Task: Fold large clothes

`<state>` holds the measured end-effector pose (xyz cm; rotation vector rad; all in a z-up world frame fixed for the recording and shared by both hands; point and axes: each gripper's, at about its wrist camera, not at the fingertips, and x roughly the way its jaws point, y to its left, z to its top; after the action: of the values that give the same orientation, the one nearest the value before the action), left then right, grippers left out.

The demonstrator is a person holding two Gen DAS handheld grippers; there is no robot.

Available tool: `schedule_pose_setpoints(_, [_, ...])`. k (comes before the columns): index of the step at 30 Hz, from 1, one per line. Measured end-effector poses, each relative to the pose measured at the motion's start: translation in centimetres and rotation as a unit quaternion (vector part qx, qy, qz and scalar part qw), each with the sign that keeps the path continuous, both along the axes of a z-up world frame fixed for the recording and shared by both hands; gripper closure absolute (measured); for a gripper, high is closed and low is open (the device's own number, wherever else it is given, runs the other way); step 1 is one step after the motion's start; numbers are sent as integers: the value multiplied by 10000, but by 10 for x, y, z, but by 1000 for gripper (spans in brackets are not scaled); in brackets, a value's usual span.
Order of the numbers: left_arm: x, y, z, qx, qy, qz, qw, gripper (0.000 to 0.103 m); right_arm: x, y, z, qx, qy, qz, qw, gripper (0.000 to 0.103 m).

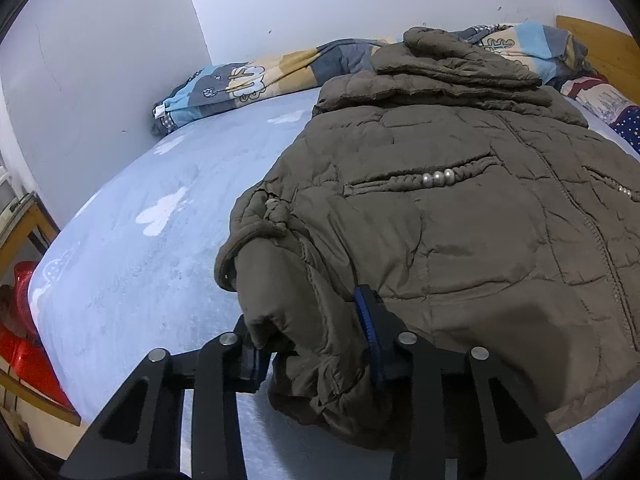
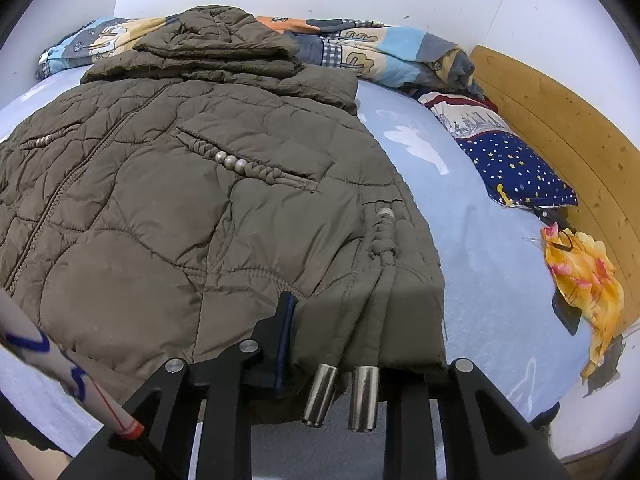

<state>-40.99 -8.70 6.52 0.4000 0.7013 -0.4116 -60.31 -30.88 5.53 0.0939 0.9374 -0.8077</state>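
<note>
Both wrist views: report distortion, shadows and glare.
Left wrist view: fisheye bows the bed, dark vignette at the corners, soft shadow beneath the jacket hem. Right wrist view: same bowing, the headboard curves, highlights glint on the metal cord ends.

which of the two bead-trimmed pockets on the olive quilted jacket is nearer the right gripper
The pocket with three silver beads just right of the zipper on the olive quilted jacket. The other beaded pocket lies beyond the zipper, far from the right gripper.

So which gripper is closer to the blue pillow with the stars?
Right. The right gripper grips the jacket hem on the side where the star pillow lies. The left gripper grips the opposite corner, farther away.
</note>
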Motion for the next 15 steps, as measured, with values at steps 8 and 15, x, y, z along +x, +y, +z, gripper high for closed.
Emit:
schedule_pose_setpoints(8, [-1, -1, 2, -14, -2, -6, 10000, 70, -2, 0, 2, -35, -44, 8, 10000, 78])
schedule_pose_setpoints(15, [-2, 0, 2, 12, -25, -2, 10000, 70, -5, 2, 5, -112, -83, 31, 9999, 78])
